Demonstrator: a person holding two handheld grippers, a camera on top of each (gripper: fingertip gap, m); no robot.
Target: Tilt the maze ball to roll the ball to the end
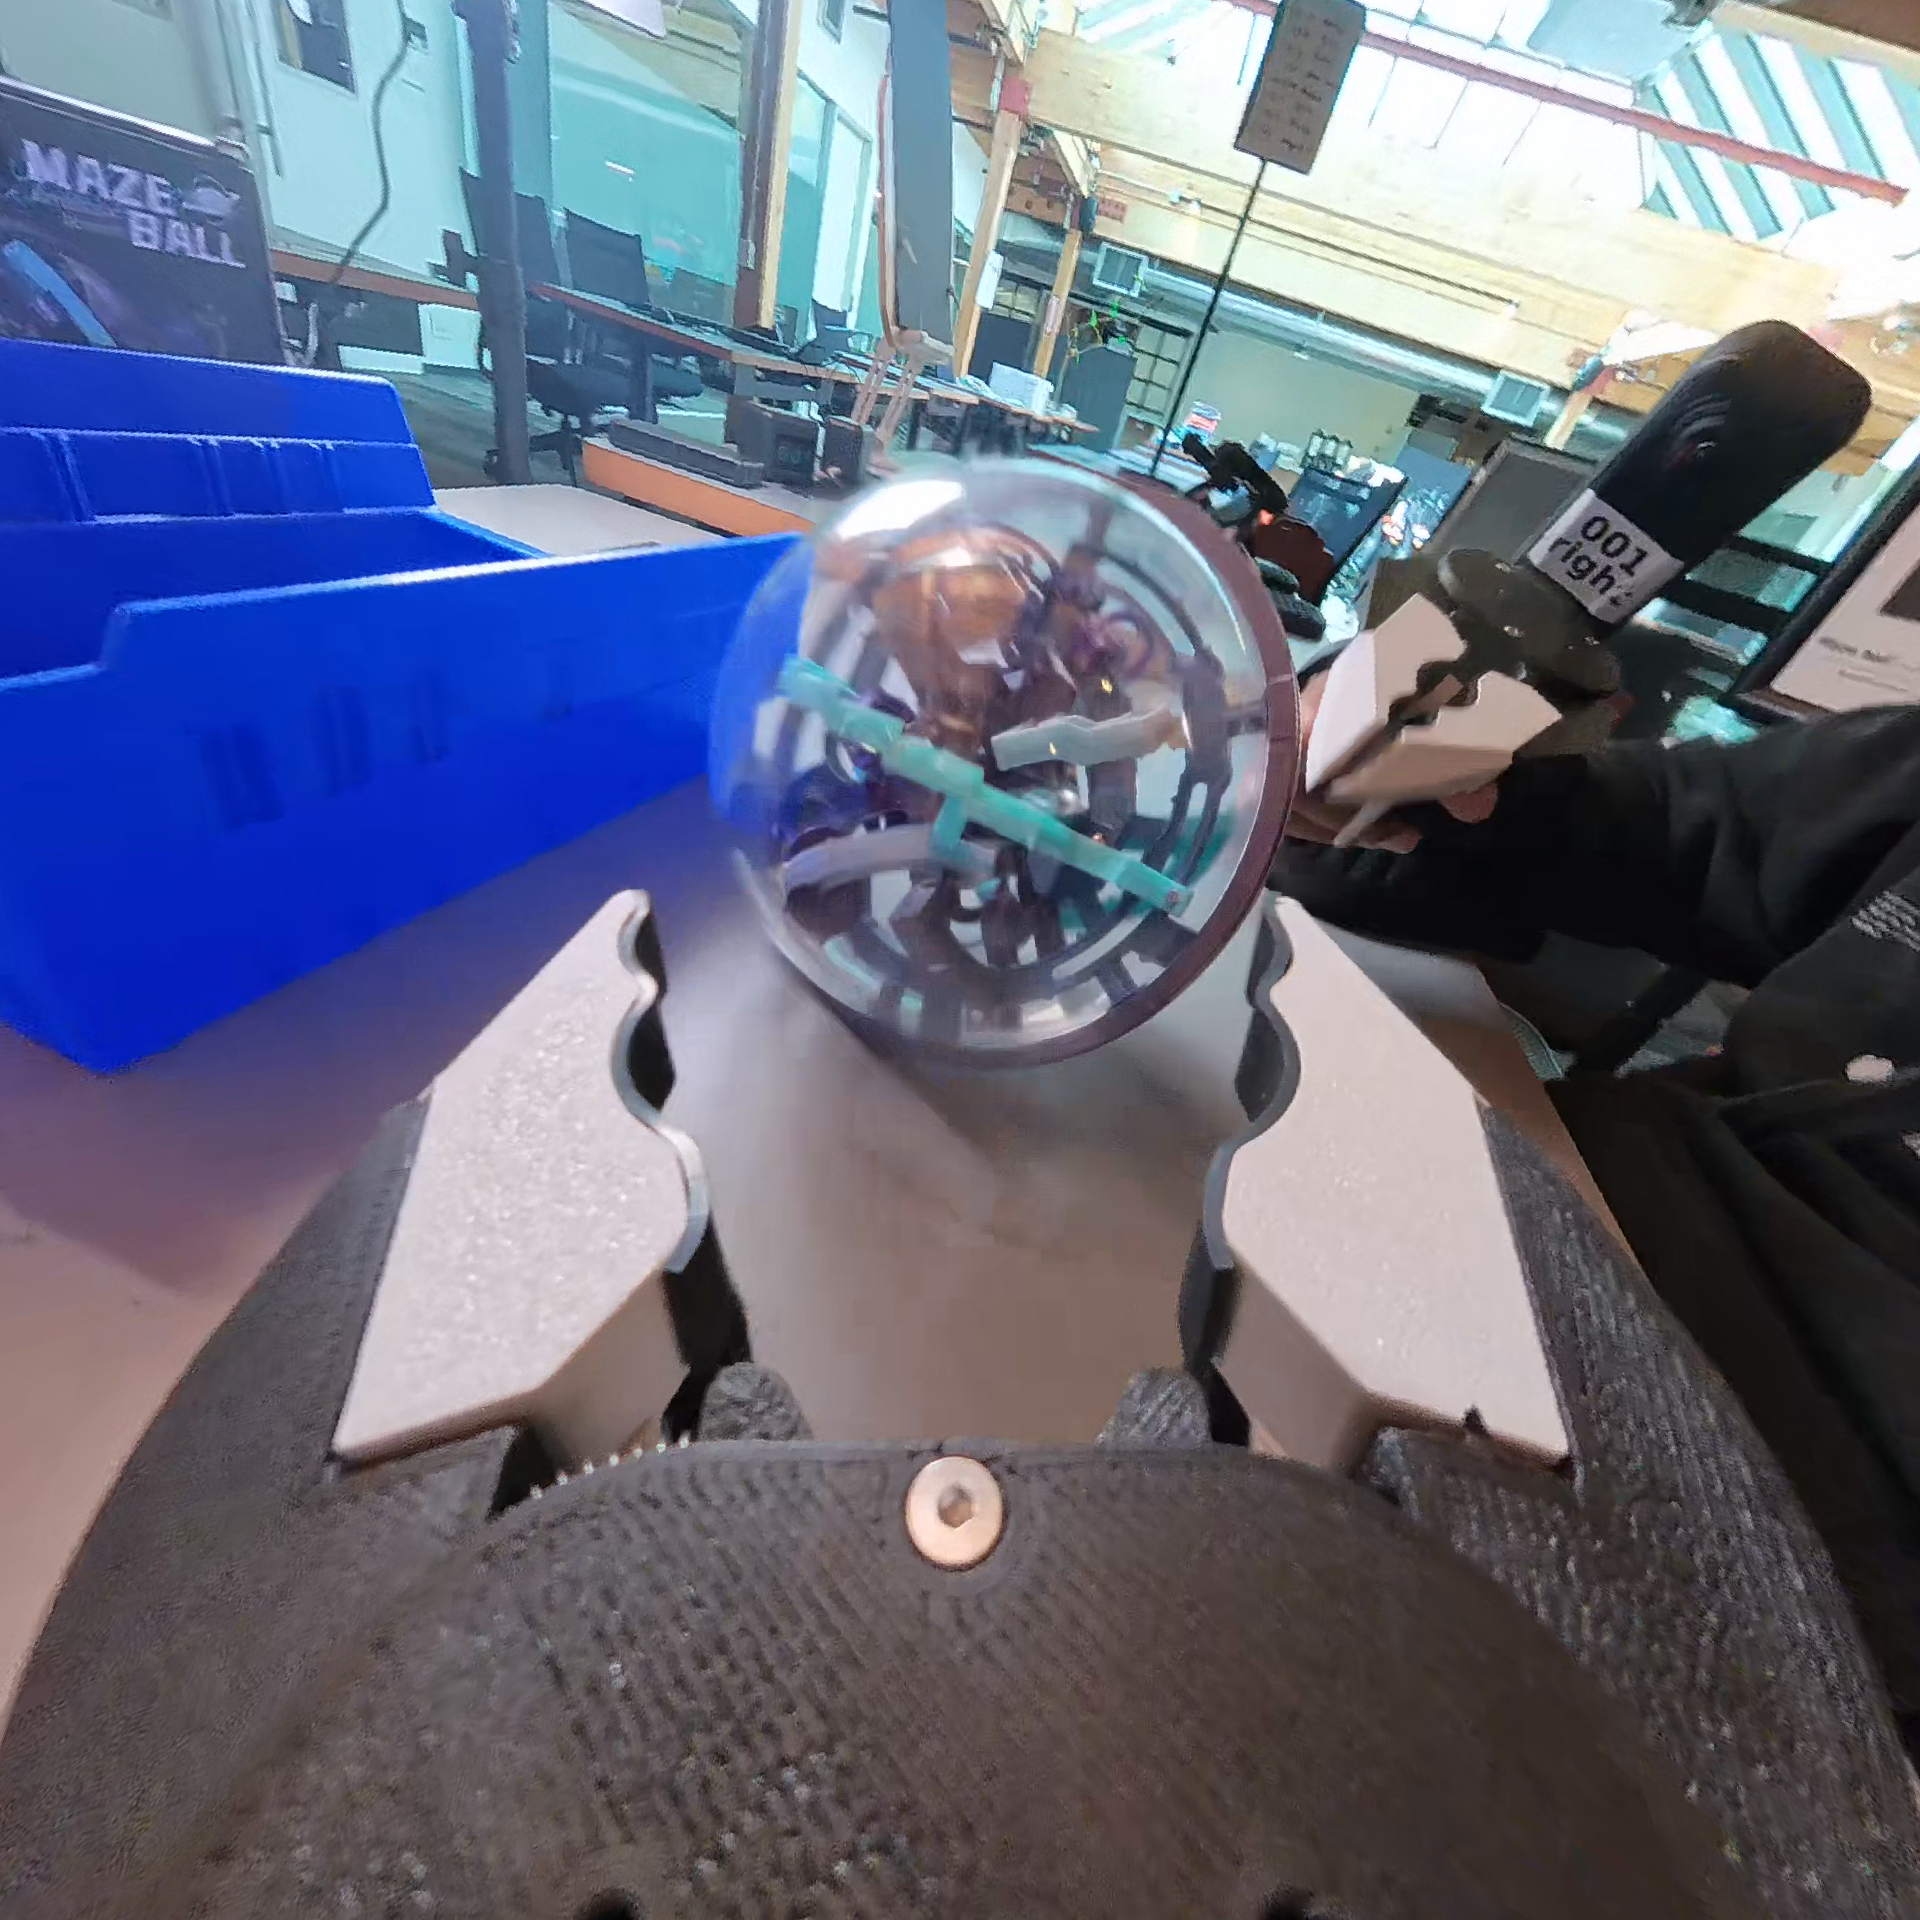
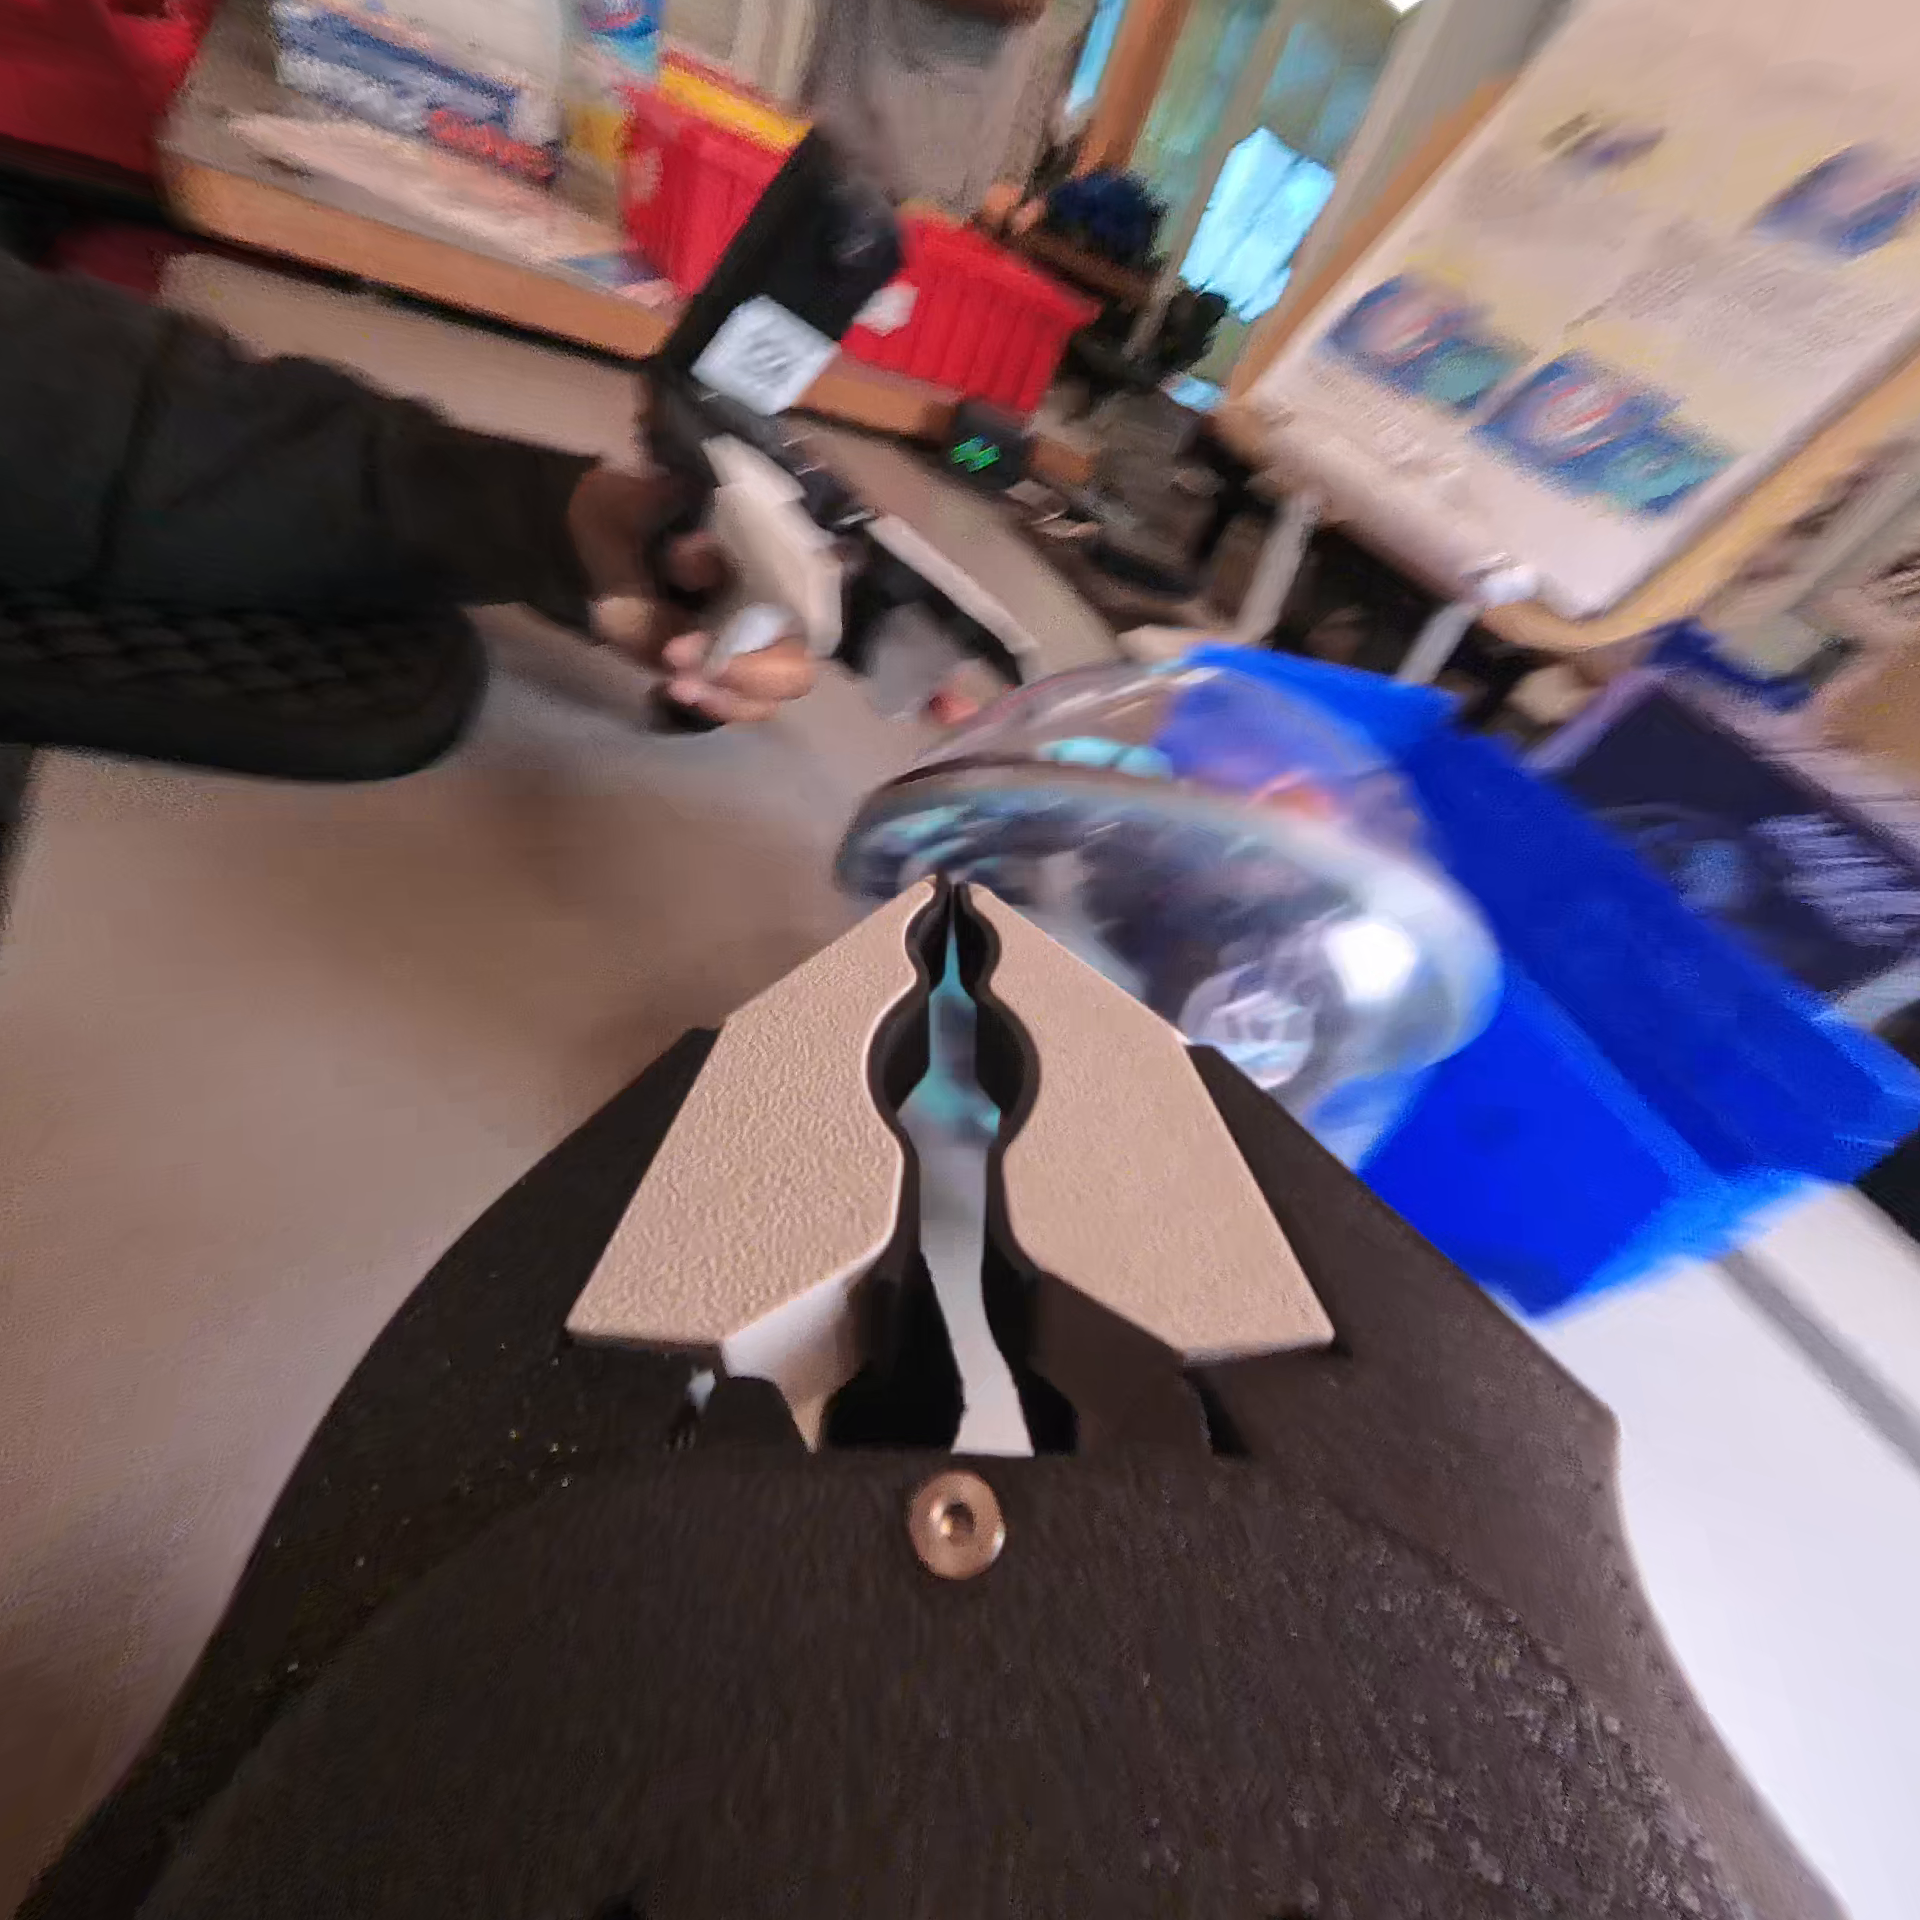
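Observation:
The maze ball [image 1: 997,758] is a clear sphere with a dark ring around its middle and teal, orange and purple tracks inside. It is tilted just above or on the table, ahead of my left gripper [image 1: 956,920], which is open and empty with its fingers on either side of the ball's near end. My right gripper [image 2: 951,888] is shut on the ball's dark ring, and it also shows in the left wrist view [image 1: 1314,779] at the ball's right edge. The ball [image 2: 1195,883] is blurred in the right wrist view. I cannot pick out the small ball inside.
Blue plastic bins [image 1: 312,727] stand left of the ball, right behind it in the right wrist view [image 2: 1558,987]. A dark printed box [image 1: 135,260] stands behind them. A person's dark sleeve [image 1: 1662,831] reaches in from the right. The table [image 1: 156,1195] is beige.

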